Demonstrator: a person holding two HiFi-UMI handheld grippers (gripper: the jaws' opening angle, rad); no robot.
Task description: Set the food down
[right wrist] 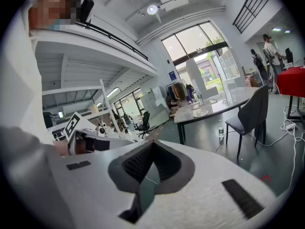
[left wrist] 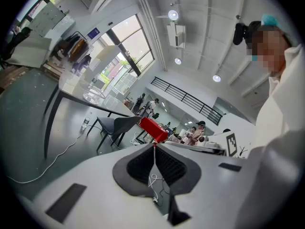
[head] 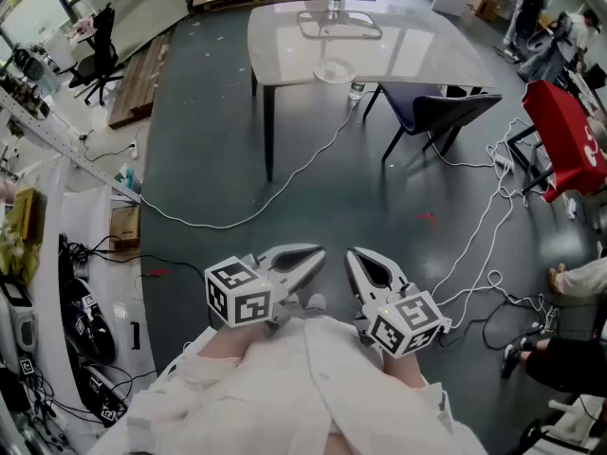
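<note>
Hovering low before the person's white sleeves, the white marker-cubed left tongs (head: 313, 257) and right tongs (head: 356, 259) are both clenched on nothing, tips side by side above the dark grey floor (head: 218, 159). Well apart, the glossy white desk (head: 427, 45) carries a clear round glass dish (head: 334, 69) at its near edge. Whether it holds food is too small to tell.
</note>
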